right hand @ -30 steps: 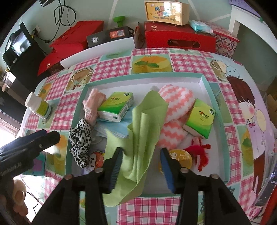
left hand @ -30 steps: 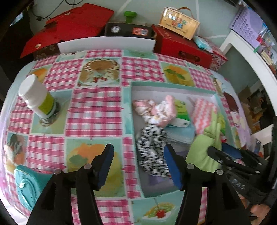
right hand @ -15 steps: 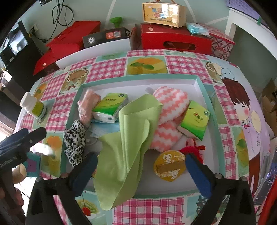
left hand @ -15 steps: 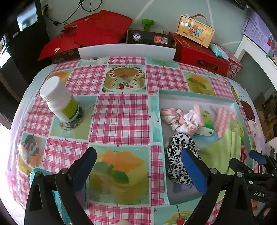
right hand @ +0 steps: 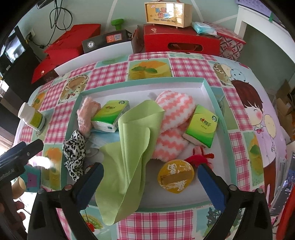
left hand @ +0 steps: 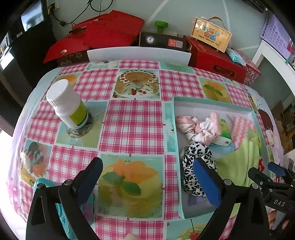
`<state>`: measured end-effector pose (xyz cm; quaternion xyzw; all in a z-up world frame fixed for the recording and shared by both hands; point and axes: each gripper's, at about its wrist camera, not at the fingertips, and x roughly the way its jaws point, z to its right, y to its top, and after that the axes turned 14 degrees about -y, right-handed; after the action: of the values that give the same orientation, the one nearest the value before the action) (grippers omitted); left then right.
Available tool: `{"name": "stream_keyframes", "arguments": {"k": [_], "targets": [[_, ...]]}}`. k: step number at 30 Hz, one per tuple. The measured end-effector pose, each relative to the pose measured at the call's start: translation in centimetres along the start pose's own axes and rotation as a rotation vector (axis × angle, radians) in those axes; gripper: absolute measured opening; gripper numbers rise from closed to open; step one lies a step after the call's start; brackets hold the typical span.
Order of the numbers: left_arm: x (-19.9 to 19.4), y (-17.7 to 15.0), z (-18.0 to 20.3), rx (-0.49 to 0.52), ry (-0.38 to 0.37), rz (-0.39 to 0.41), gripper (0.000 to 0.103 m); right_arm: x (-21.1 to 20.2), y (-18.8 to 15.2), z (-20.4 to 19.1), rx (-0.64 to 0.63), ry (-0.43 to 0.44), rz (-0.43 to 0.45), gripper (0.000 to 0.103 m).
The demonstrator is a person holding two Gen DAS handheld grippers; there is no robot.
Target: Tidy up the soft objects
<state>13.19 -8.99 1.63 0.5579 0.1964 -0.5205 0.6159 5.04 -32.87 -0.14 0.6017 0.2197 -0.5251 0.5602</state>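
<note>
A shallow teal-rimmed tray [right hand: 209, 92] [left hand: 170, 118] holds the soft things. In it lie a green cloth [right hand: 129, 147] [left hand: 239, 166] that hangs over the near rim, a pink zigzag fluffy cloth [right hand: 173, 118], a black-and-white scrunchie [right hand: 74, 147] [left hand: 193, 166], a pink fluffy piece [right hand: 85, 114], a crumpled pale fabric [left hand: 199, 127], two green tissue packs [right hand: 110, 115] [right hand: 201, 125], a red yarn toy [right hand: 201, 157] and a yellow round tag [right hand: 175, 177]. My right gripper [right hand: 149, 177] stands open above the tray's near edge, empty. My left gripper [left hand: 147, 177] stands open over the tablecloth left of the tray, empty.
A white bottle [left hand: 67, 107] stands on the checked tablecloth at the left. A teal item [left hand: 60, 208] lies by the left gripper. Red boxes [right hand: 180, 41], a black box [left hand: 162, 39] and a wooden music box [right hand: 167, 12] line the far side.
Both grippers went from half closed to wide open. The left gripper swung left, away from the scrunchie to the tablecloth. The green cloth now lies free of the right gripper.
</note>
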Motion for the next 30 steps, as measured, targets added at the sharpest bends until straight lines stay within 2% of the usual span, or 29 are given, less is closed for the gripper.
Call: {"name": "stream_keyframes", "arguments": {"k": [15, 30], "targets": [[-1.9, -1.4, 0.3, 0.006, -0.009, -0.026, 0.098, -1.4, -1.0, -0.5, -0.015, -0.004, -0.006, 0.103], [-6.4, -4.0, -0.3, -0.017, -0.015, 0.036, 0.098, -4.6, -3.6, -1.9, -0.060, -0.008, 0.012, 0.103]]}}
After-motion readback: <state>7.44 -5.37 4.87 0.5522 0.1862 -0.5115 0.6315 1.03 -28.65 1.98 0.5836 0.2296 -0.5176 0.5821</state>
